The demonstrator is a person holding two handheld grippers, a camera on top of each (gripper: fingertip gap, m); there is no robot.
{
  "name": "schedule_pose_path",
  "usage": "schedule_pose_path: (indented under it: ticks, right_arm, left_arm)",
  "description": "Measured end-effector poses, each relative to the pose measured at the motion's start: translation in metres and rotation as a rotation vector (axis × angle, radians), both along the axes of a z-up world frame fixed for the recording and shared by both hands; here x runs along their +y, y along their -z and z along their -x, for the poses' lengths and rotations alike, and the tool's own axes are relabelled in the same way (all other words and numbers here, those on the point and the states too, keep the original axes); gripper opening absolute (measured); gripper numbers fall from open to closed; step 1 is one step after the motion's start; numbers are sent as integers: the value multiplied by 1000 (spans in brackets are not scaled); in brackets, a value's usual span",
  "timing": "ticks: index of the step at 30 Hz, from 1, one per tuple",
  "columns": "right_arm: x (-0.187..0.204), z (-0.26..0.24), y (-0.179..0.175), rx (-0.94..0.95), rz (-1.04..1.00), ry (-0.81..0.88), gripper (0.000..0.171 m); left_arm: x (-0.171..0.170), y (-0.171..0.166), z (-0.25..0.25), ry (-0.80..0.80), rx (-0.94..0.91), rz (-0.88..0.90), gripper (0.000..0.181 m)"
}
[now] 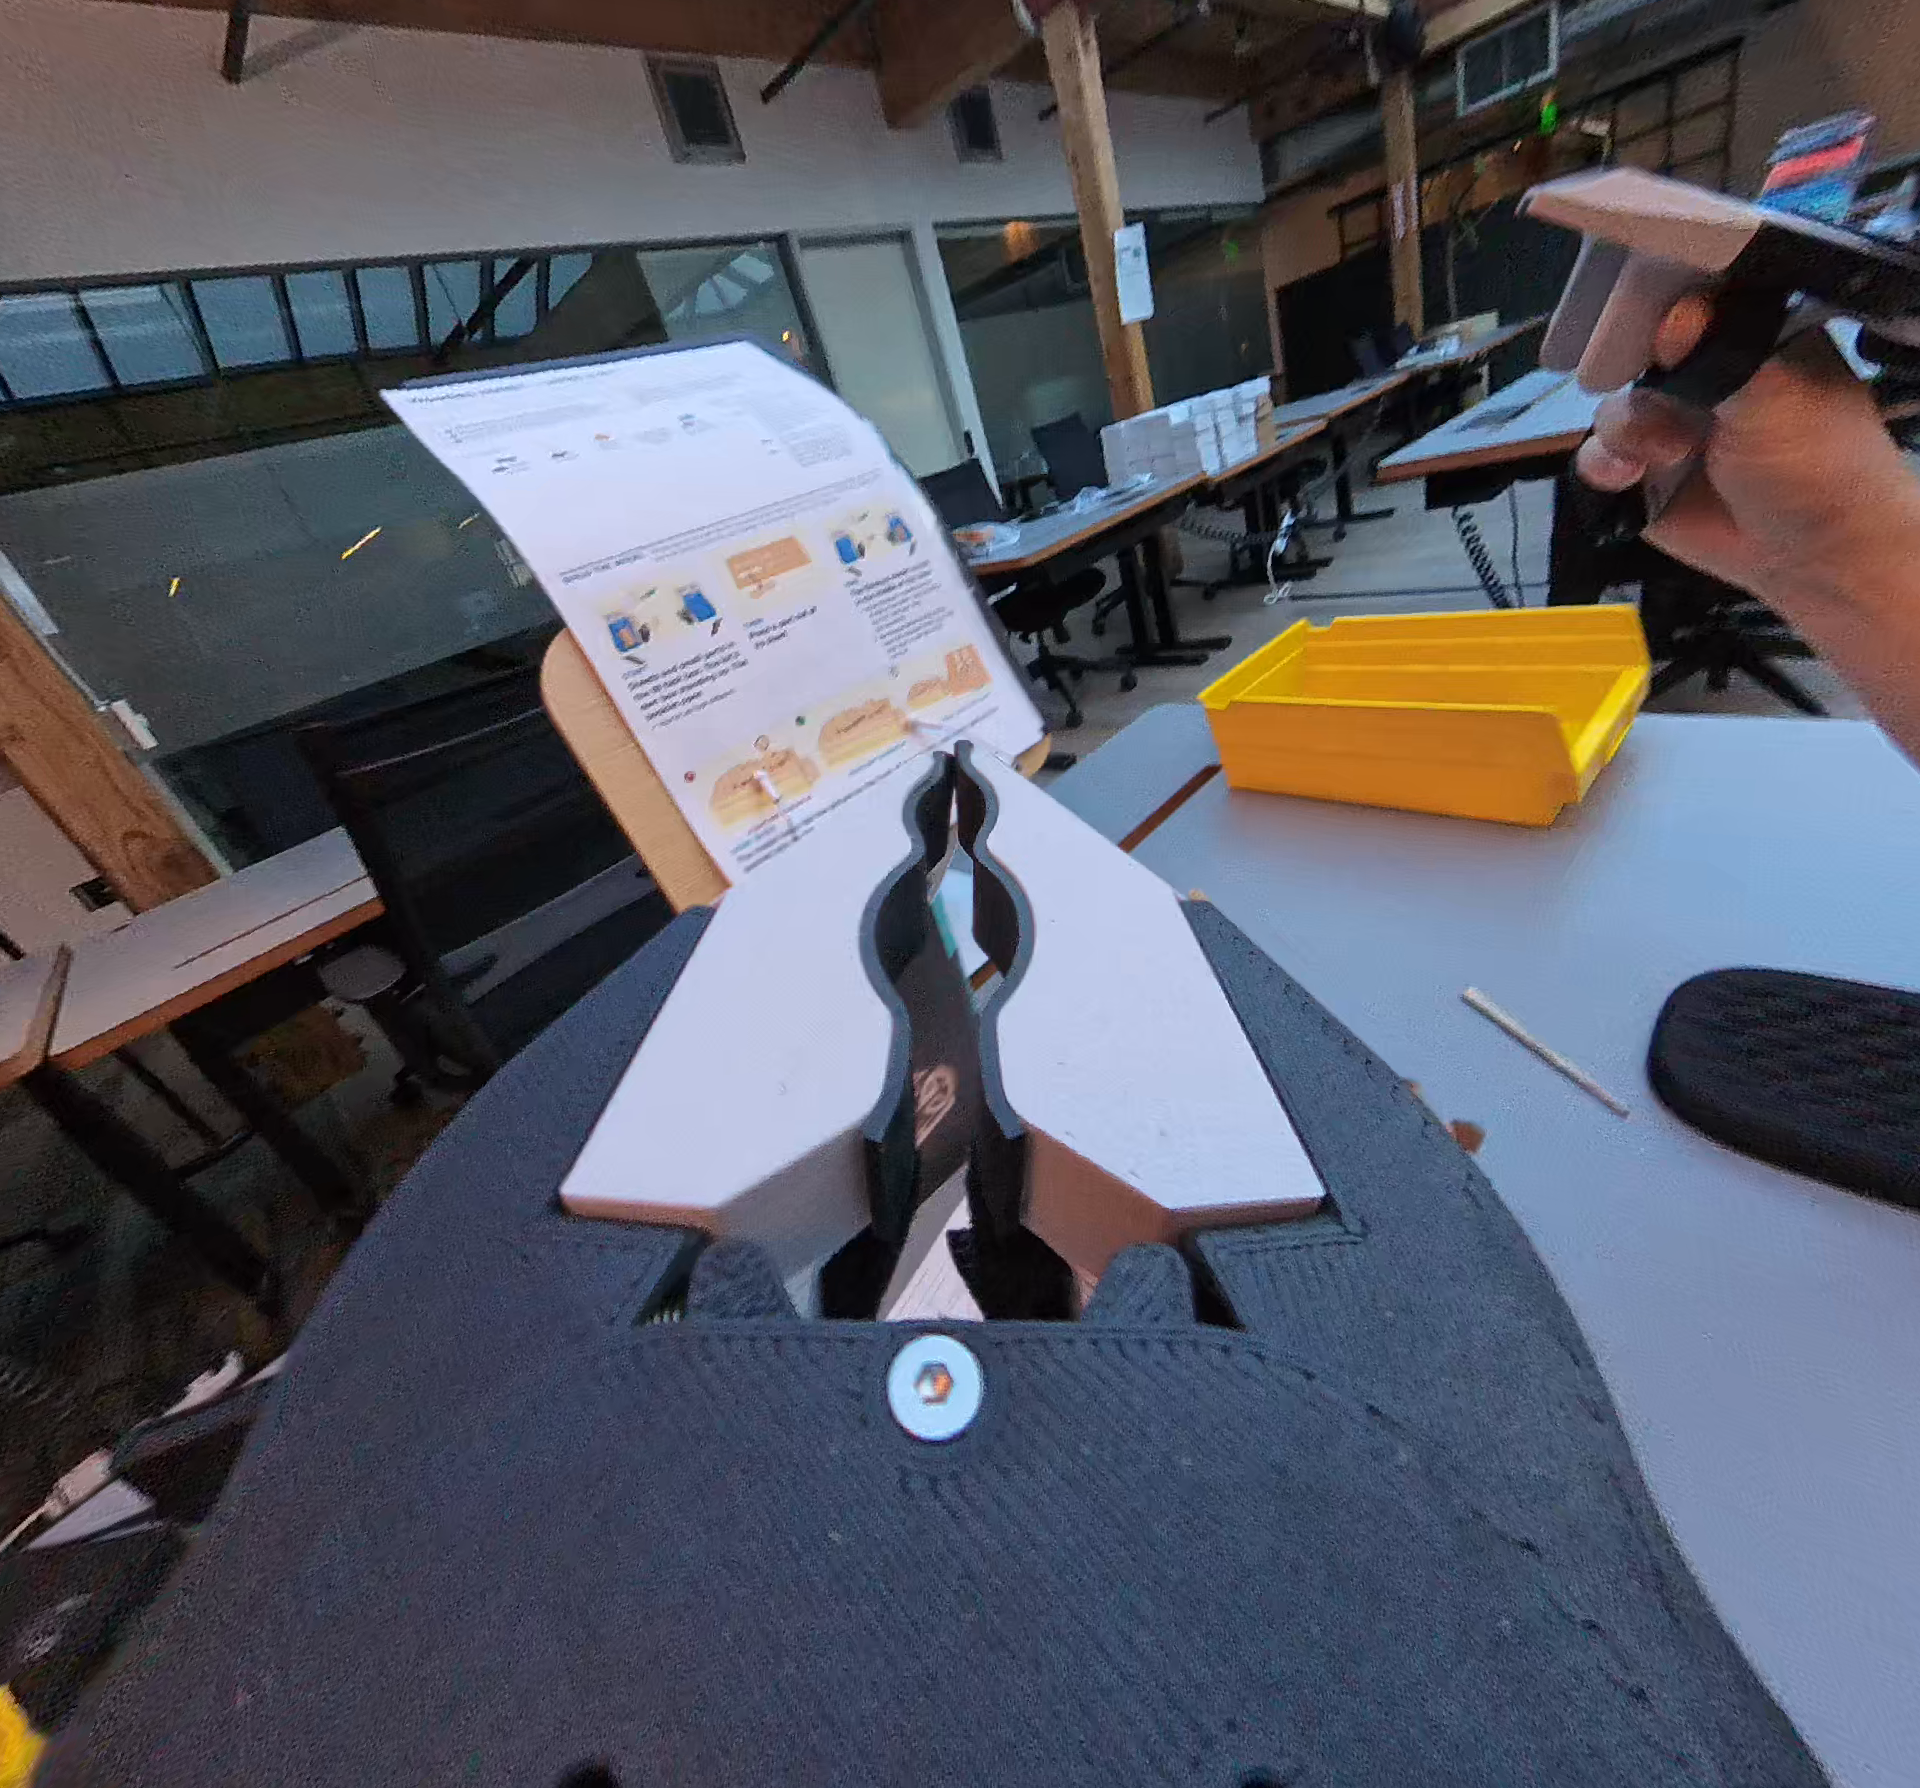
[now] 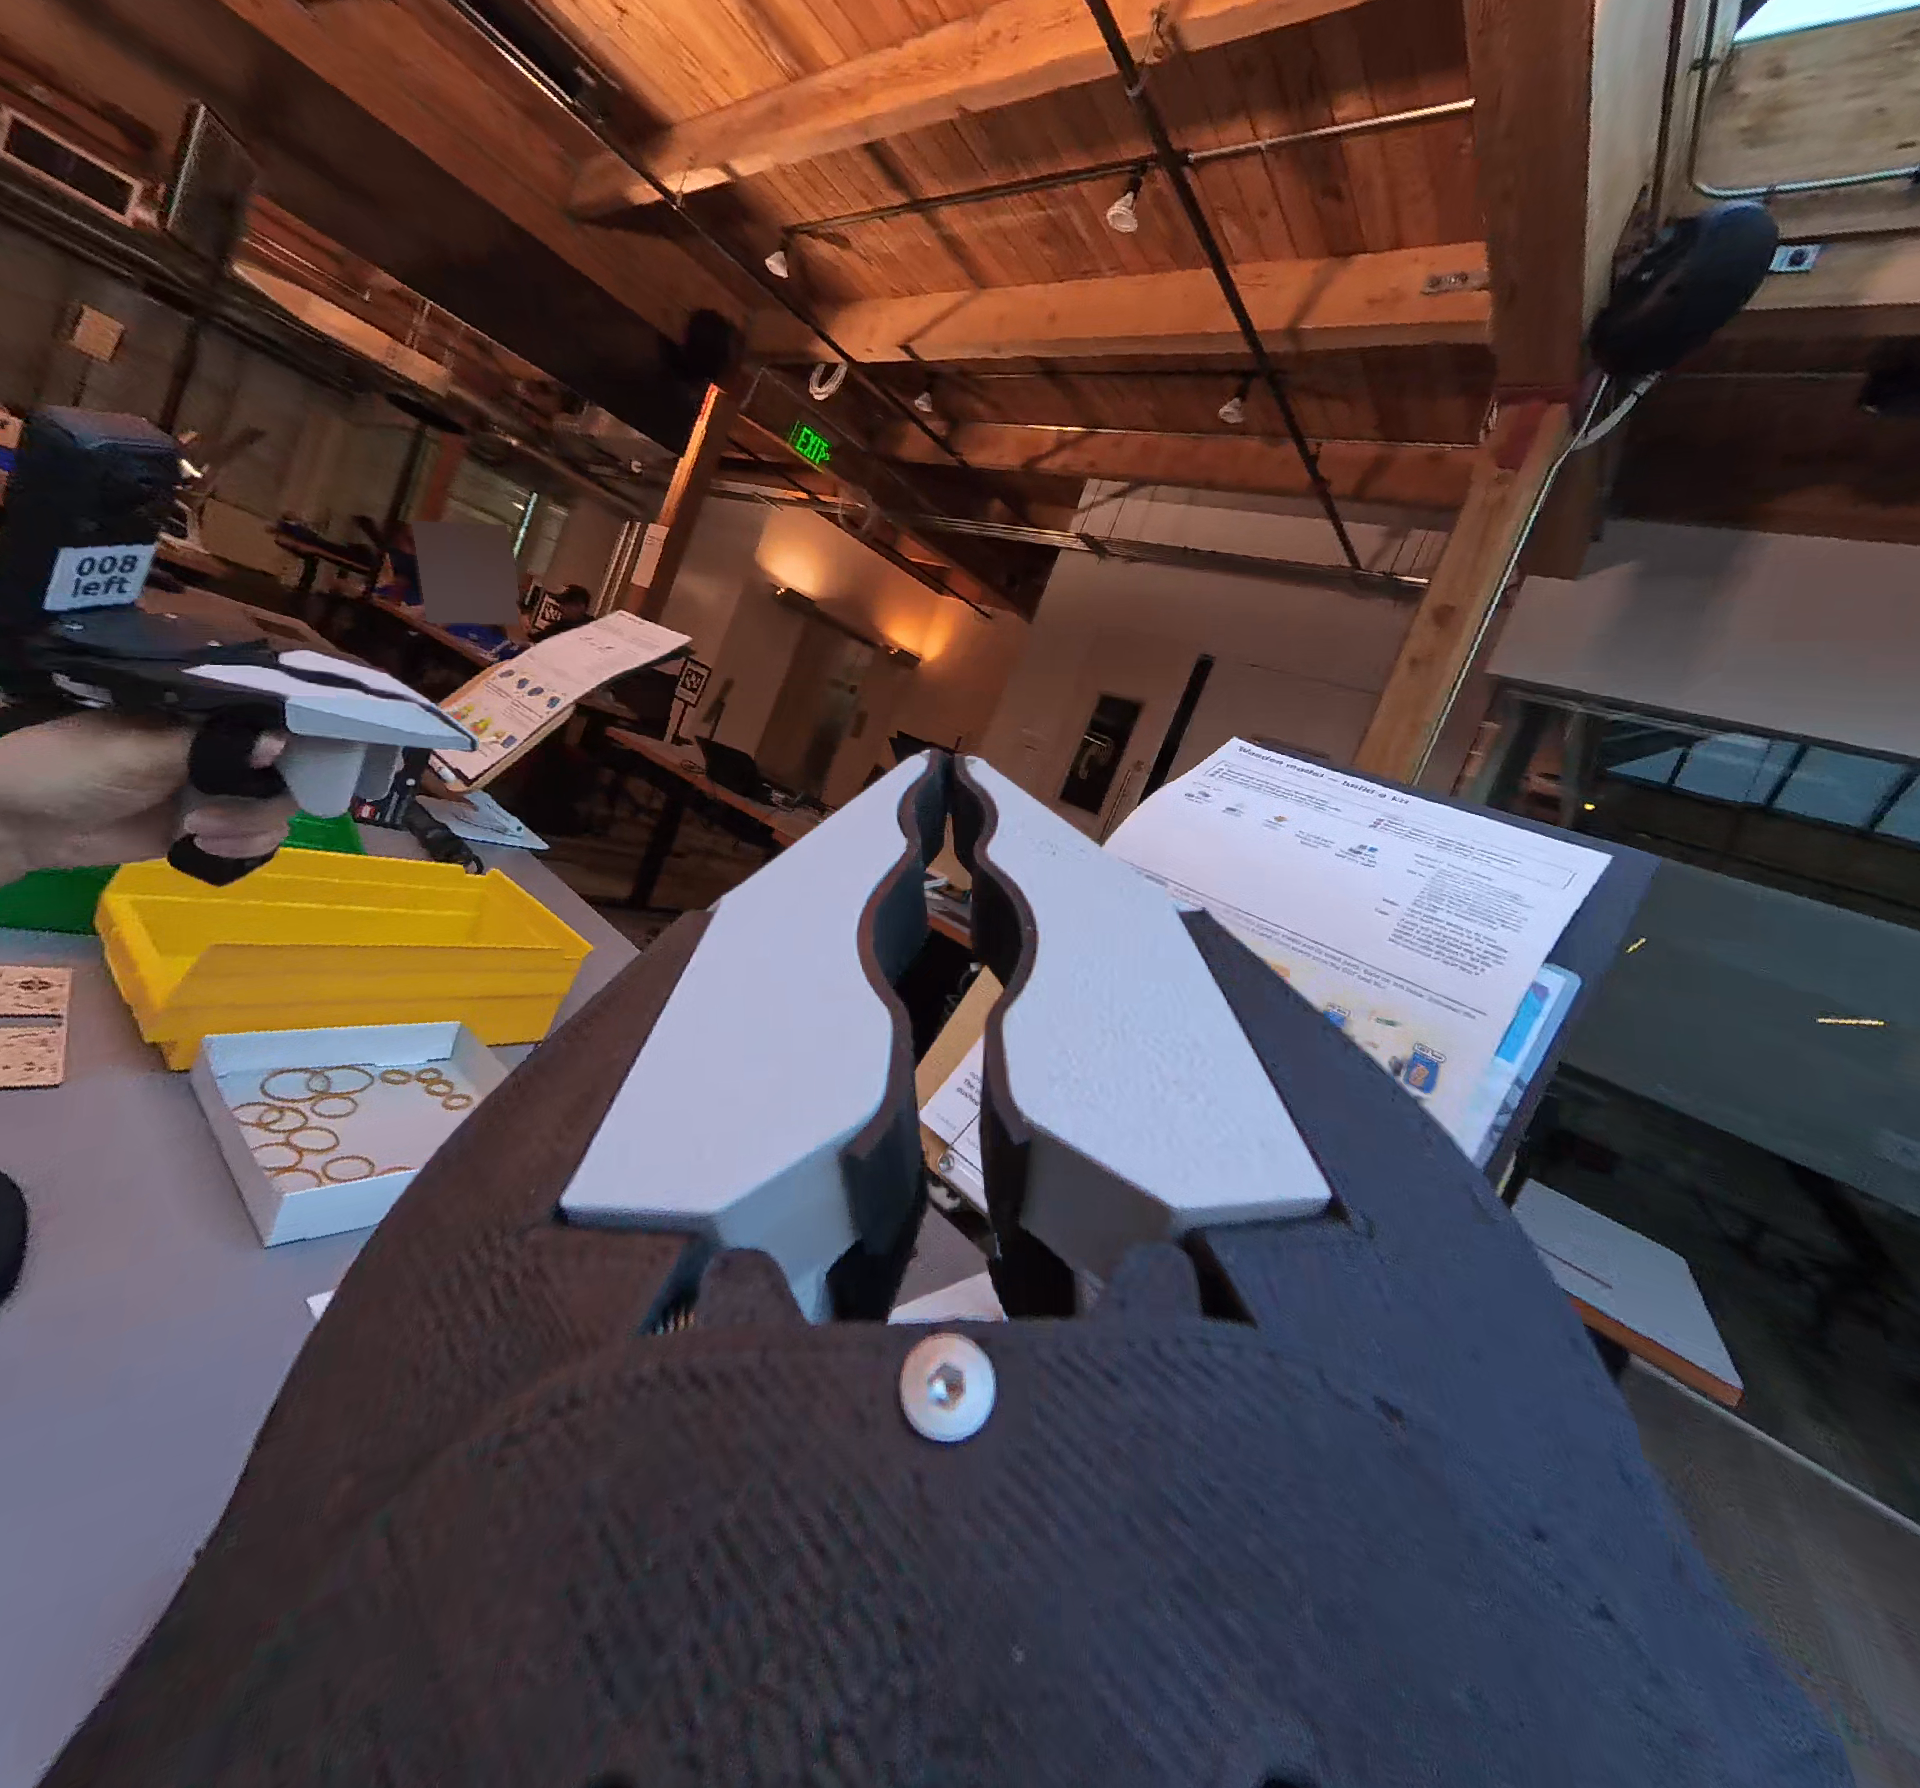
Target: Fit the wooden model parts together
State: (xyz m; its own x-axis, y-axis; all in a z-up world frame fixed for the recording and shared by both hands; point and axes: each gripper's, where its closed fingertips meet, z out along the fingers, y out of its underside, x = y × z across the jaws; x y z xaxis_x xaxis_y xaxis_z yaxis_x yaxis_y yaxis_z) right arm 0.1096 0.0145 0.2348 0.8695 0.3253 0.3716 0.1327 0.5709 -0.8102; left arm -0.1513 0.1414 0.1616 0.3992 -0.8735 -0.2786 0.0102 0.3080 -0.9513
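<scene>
The wooden parts lie low on the counter (image 2: 125,1323), below and to the left of both grippers: a white tray of rings (image 2: 343,1125) near the yellow bin (image 2: 332,949), and flat sheets (image 2: 31,1021) at the far left edge. A thin stick (image 1: 1543,1050) lies aslant on the counter, its long axis running near-right to far-left. Both grippers are raised and aimed up at the instruction sheet (image 1: 727,585). The left gripper (image 1: 958,762) has its jaws closed to a slit, empty; the right gripper (image 2: 954,764) likewise. I'd judge the left one nearer the tray, so it must tip down first.
</scene>
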Motion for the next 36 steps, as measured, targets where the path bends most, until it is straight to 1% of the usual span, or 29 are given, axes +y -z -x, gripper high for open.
schedule_pose_path:
  ticks: [1, 2, 3, 4, 5, 7, 8, 9, 12, 15, 17, 20, 23, 25, 28, 32, 36]
  right_arm:
    - [12, -1, 2, -3, 23, 6, 0]
    - [24, -5, 4, -6, 39, 22, 0]
    - [32, -10, 7, -10, 43, 29, 0]
    - [37, -13, 12, -17, 40, 21, 0]
    - [41, -17, 17, -23, 28, 13, 0]
    - [55, -25, 29, -27, 50, -14, 0]
    - [62, -25, 39, -29, 103, -50, 0]
    - [69, -25, 50, -30, 149, -70, 0]
    - [86, -30, 75, -43, 201, -66, 1]
    - [99, -29, 90, -29, 258, -75, 4]
    - [100, -25, 91, -40, 264, -78, 6]
    - [99, -24, 92, -82, 262, -36, 8]
    - [97, -29, 91, -75, 262, -20, 10]
    - [94, -34, 89, -56, 258, -17, 11]
    - [91, -39, 86, -36, 250, -7, 11]
    - [94, -39, 91, -40, 268, 1, 11]
    - [101, -34, 100, -81, 301, 23, 13]
  left_arm:
    - [12, 9, 1, -15, 66, -10, 0]
    - [25, 26, 7, -36, 182, -19, 0]
    - [44, 47, 15, -79, 320, -18, 0]
    - [63, 71, 24, -112, 461, 3, 5]
    - [81, 99, 36, -127, 601, 58, 13]
    - [108, 153, 62, -141, 826, 204, 20]
    - [115, 176, 72, -129, 902, 275, 23]
    - [120, 196, 81, -118, 958, 336, 23]
    - [128, 230, 94, -122, 1055, 417, 19]
    - [129, 255, 103, -120, 1208, 396, 10]
    - [131, 270, 109, -110, 1304, 416, 10]
    - [134, 288, 113, -89, 1379, 451, 15]
    - [140, 298, 115, -90, 1414, 457, 19]
    - [141, 308, 119, -86, 1430, 497, 19]
    - [137, 319, 124, -62, 1446, 551, 24]
    - [131, 325, 119, -38, 1423, 554, 28]
    - [125, 327, 115, -21, 1415, 549, 19]
